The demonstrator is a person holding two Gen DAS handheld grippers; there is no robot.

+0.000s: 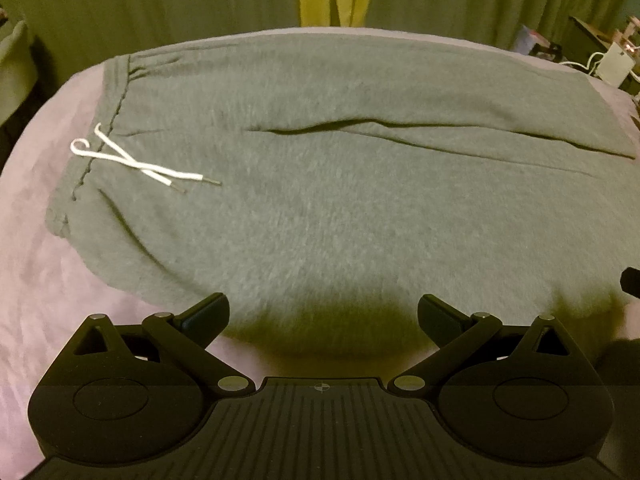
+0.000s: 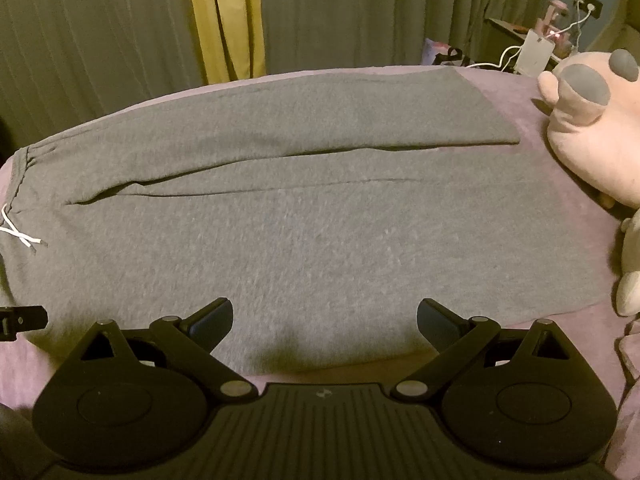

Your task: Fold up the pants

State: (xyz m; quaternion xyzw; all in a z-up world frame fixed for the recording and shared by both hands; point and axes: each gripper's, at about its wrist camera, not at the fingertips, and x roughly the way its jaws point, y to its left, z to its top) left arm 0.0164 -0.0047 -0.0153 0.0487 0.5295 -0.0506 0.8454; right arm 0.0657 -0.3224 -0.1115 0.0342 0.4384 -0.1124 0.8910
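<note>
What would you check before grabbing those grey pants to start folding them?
1. Pants spread flat on the bed: ok, both legs side by side.
2. Left gripper open and empty: ok.
3. Right gripper open and empty: ok.
4. Near edge of the pants in front of both grippers: ok.
5. Drawstring clear of the grasp spots: ok, it lies by the waistband.
6. Plush toy off the pants: cannot tell, it sits close to the leg ends.
</note>
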